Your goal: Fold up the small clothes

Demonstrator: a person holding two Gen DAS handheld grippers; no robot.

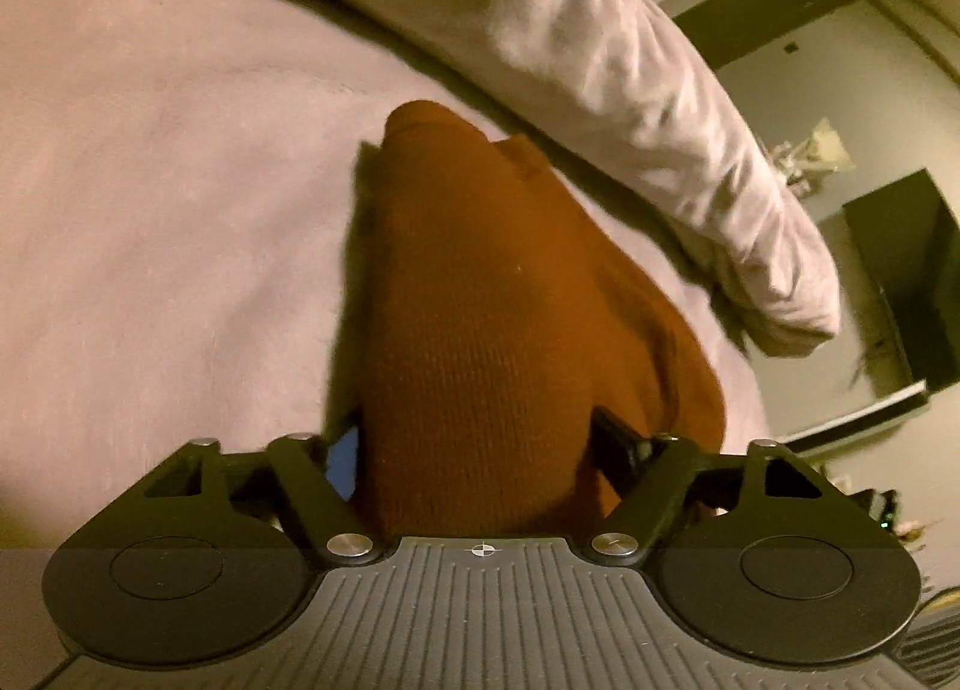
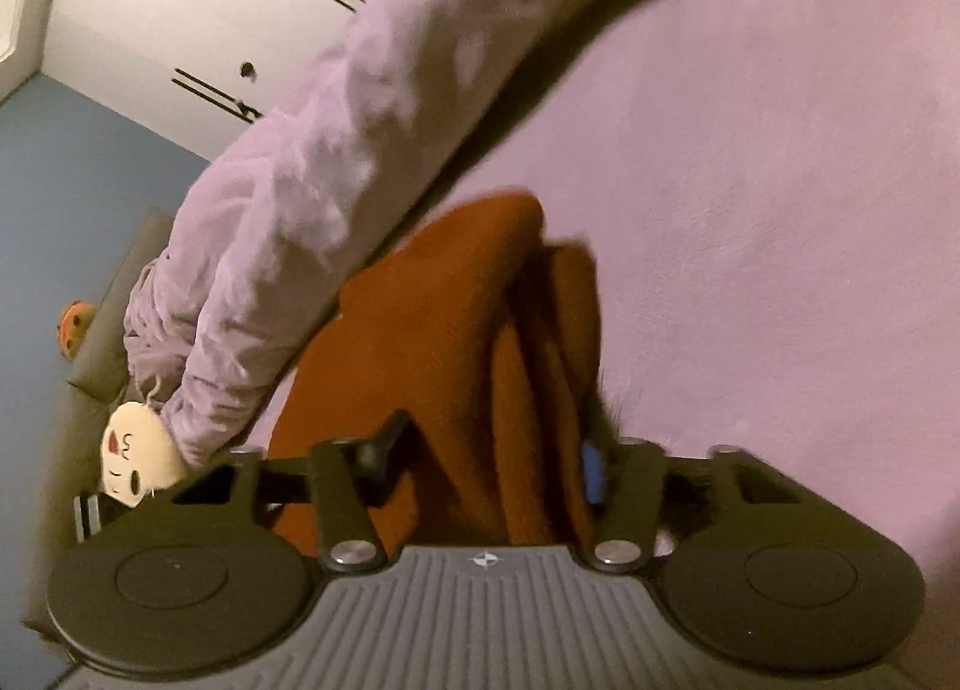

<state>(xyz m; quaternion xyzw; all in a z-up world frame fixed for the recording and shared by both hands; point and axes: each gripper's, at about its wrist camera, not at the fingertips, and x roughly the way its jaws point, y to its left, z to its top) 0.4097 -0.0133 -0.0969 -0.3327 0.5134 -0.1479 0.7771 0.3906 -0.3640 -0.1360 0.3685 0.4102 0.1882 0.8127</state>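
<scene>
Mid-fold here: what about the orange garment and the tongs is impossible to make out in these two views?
- Left wrist view: orange garment covers the left tongs; fingertips and grip hidden.
- Right wrist view: garment folds bury the right tongs; contact unclear.
- Both views: garment's type and full outline hidden, its near end behind the tongs' bodies; motion blur.

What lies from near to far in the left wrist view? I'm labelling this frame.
Left tool → brown knit garment → pale pink bed cover → rumpled pale blanket

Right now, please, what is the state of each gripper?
Left gripper: closed on the rust-orange knit garment.
Right gripper: the same garment fills its jaws; a firm grip cannot be told.
</scene>
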